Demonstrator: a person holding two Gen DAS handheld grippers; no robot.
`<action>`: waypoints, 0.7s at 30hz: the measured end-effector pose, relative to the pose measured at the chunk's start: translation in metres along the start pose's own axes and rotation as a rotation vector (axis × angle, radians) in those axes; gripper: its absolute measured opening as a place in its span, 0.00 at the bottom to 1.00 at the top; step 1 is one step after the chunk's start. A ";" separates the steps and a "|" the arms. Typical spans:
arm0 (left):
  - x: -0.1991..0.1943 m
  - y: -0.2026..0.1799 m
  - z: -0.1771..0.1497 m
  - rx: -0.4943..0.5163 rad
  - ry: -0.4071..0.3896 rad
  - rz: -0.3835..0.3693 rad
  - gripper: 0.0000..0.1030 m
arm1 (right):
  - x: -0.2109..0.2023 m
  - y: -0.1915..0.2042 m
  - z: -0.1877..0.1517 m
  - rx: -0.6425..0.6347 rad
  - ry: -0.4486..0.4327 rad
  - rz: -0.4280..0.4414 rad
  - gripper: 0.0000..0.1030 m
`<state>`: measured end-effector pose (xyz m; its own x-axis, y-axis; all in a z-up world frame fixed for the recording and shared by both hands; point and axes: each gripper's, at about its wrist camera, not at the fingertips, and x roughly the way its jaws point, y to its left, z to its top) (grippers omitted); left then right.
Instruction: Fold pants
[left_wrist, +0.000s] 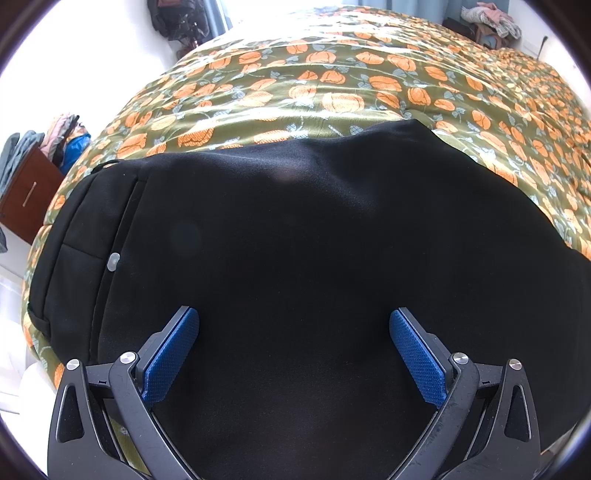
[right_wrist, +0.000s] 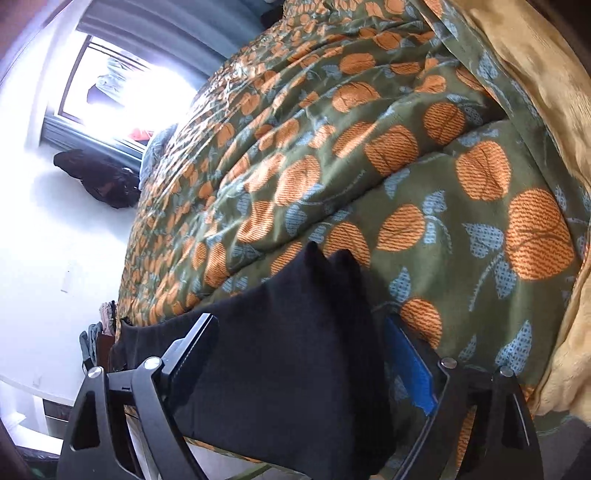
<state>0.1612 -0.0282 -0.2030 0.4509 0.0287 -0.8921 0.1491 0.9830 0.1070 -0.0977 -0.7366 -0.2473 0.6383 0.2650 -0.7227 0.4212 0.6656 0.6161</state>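
Black pants (left_wrist: 295, 240) lie spread flat on the bed, waistband with a silver button (left_wrist: 113, 260) at the left. My left gripper (left_wrist: 293, 332) hovers just above the pants, jaws wide open, blue pads (left_wrist: 173, 354) empty. In the right wrist view the pants' leg end (right_wrist: 295, 350) sits between the fingers of my right gripper (right_wrist: 299, 332), which stand wide apart around the bunched cloth. Its blue pad (right_wrist: 412, 365) shows on the right; the left finger's inner side is hidden.
The bed wears a green quilt with orange flowers (left_wrist: 332, 85). A yellow blanket (right_wrist: 535, 74) lies at the right. A wooden dresser with clothes (left_wrist: 26, 184) stands left of the bed. A bright window (right_wrist: 122, 81) and dark bag (right_wrist: 99, 177) are beyond.
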 end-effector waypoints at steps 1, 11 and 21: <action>0.000 0.000 0.000 0.000 0.000 0.000 1.00 | 0.002 0.000 0.000 -0.008 0.012 -0.005 0.83; 0.000 0.001 0.000 -0.001 0.002 0.000 1.00 | 0.011 0.007 -0.004 -0.093 0.109 -0.068 0.63; 0.001 0.000 0.001 -0.004 0.005 0.003 1.00 | 0.019 0.012 -0.005 -0.146 0.140 -0.147 0.60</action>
<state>0.1624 -0.0281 -0.2036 0.4468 0.0325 -0.8941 0.1442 0.9837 0.1078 -0.0843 -0.7202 -0.2555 0.4776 0.2454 -0.8436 0.3991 0.7949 0.4571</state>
